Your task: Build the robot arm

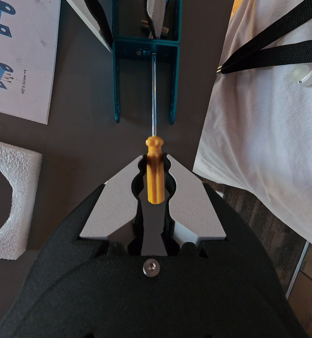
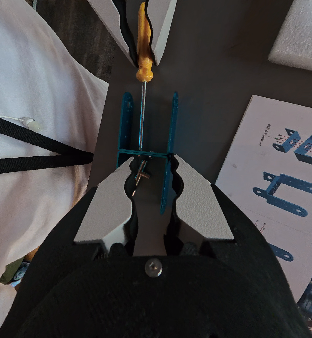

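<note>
My left gripper (image 1: 154, 155) is shut on the handle of a yellow screwdriver (image 1: 155, 182). Its shaft points forward into a teal metal U-bracket (image 1: 146, 49), and the tip rests on a small screw (image 1: 153, 54) in the bracket's base. A second teal bracket sits back to back with it. My right gripper (image 2: 152, 158) straddles the right wall (image 2: 167, 182) of that near bracket. Its right pad is against the wall, its left finger is inside, and the jaws stand apart. A small metal cross-shaped piece (image 2: 141, 175) lies between the fingers. The screwdriver (image 2: 144, 69) comes in from the far side.
A printed assembly sheet (image 1: 18, 54) (image 2: 270, 164) lies on the dark table (image 1: 78, 128). A white foam block with a cut-out (image 1: 10, 201) (image 2: 301, 36) sits beside it. A person's white garment with black straps (image 1: 261, 109) (image 2: 32, 73) hangs at the table edge. Across from one pair of fingers to the other is roughly 10 centimeters.
</note>
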Tool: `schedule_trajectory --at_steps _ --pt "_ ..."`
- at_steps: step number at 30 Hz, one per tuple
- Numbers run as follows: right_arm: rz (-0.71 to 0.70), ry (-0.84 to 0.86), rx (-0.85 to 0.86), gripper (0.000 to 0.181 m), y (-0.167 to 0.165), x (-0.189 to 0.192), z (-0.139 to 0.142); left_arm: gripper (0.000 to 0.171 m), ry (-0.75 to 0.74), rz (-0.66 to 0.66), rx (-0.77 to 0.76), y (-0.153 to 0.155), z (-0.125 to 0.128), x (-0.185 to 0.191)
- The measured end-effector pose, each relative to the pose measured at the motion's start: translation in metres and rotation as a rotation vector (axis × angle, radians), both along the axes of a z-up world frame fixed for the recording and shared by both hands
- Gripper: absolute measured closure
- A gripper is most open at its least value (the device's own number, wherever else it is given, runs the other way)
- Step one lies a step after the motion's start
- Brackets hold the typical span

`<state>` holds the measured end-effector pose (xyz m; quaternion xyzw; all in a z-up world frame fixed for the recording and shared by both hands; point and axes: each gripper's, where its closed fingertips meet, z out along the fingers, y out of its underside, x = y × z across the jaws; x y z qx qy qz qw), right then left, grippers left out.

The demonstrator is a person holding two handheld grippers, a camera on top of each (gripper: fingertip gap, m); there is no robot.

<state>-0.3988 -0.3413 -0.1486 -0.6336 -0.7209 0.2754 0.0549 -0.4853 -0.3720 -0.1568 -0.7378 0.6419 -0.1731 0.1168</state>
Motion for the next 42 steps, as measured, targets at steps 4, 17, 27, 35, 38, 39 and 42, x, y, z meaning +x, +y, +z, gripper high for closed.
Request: schedule_trajectory --at_steps 4,17,27,35,38,39,42 --pt "-0.006 -0.010 0.031 0.142 -0.002 0.000 -0.001 0.155 0.005 0.000 0.002 -0.001 0.000 0.001" --pt "0.004 -0.009 0.059 0.140 0.000 0.005 -0.004 0.155 0.019 0.000 0.003 -0.001 -0.001 0.001" --pt "-0.018 -0.029 0.070 0.143 -0.002 0.002 -0.007 0.155 0.015 -0.010 0.010 0.001 0.002 0.003" --pt "-0.030 -0.051 0.044 0.144 -0.003 0.004 -0.006 0.155 0.021 -0.026 0.012 0.003 0.003 0.005" --pt "-0.035 -0.054 0.017 0.144 -0.002 0.005 -0.006 0.155 0.019 -0.026 0.008 0.004 0.001 0.006" --pt "-0.038 -0.057 0.010 0.144 -0.001 0.005 -0.006 0.155 0.017 -0.025 0.008 0.005 0.000 0.006" --pt "-0.035 -0.060 0.005 0.145 -0.001 0.006 -0.006 0.155 0.015 -0.024 0.008 0.006 0.000 0.006"
